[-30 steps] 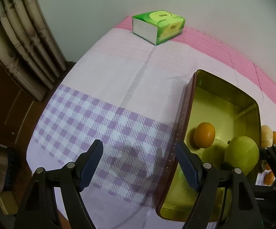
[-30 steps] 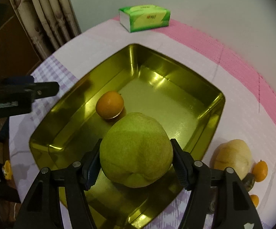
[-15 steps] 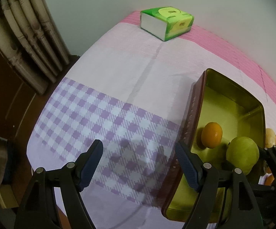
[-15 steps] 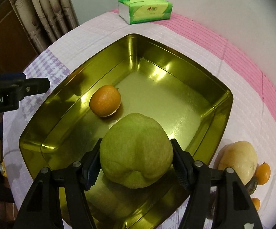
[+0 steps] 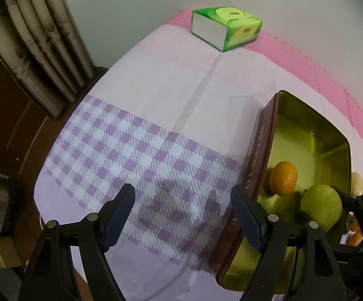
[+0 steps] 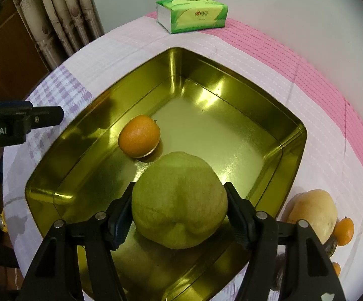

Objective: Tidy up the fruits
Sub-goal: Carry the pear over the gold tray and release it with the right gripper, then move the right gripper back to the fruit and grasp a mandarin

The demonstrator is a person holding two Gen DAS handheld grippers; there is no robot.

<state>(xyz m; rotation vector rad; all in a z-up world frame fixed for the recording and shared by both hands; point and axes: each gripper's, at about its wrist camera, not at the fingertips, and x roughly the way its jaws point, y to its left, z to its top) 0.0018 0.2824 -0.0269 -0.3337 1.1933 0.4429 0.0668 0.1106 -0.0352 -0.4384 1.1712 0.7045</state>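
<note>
A gold tin (image 6: 231,82) stands on the cloth with a small orange (image 6: 139,135) inside. My right gripper (image 6: 179,185) points down into the tin with a green pear (image 6: 179,203) between its jaws, low over the tin floor. Its jaws are opening, and both pads still touch the pear's sides. In the left wrist view my left gripper (image 5: 181,190) hangs open and empty over the purple checked cloth, left of the tin (image 5: 256,155). The pear (image 5: 320,207) and orange (image 5: 283,178) show there too.
A yellow pear (image 6: 312,213) and two small oranges (image 6: 344,230) lie on the cloth right of the tin. A green tissue box (image 6: 191,13) sits at the far edge by the wall. Curtains (image 6: 63,12) hang at the left, past the table's edge.
The left view has drifted, so the tin and tissue box sit further right in it. The right gripper still frames the pear in the same spot over the tin.
</note>
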